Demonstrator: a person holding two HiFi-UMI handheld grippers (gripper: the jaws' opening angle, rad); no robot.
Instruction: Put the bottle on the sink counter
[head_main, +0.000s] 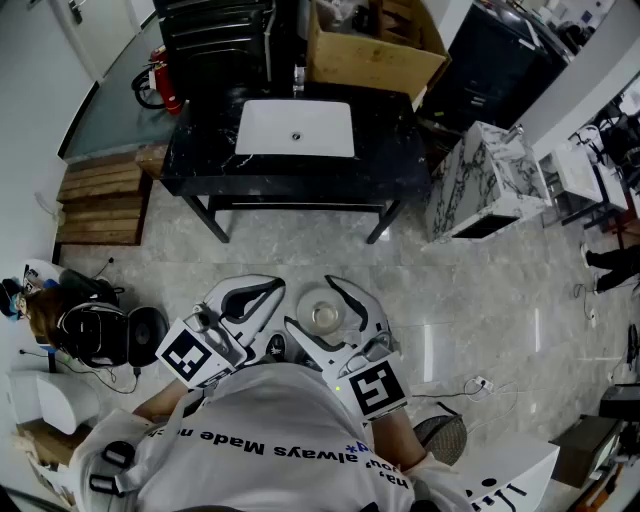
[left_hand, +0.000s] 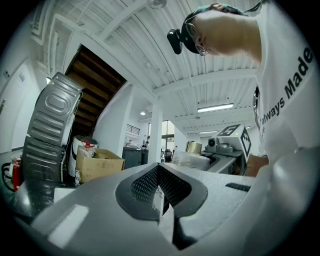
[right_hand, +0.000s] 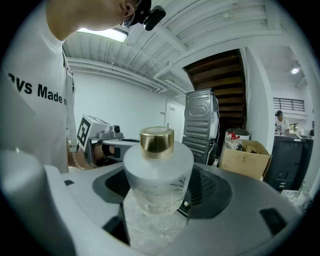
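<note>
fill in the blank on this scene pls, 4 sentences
1. The frosted bottle wears a ____ cap.
2. It is gripped between the jaws of the ____ hand-held gripper.
3. The left hand-held gripper, jaws together, holds ____.
4. The basin set in the black sink counter is ____.

Missing words: gold; right; nothing; white

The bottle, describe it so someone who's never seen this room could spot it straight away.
Start at the person in the white shirt at the bottom of the head view. Just ahead of it, the right gripper clamps the bottle between its jaws. It is squat frosted glass with a gold cap; the left gripper beside it is empty.
</note>
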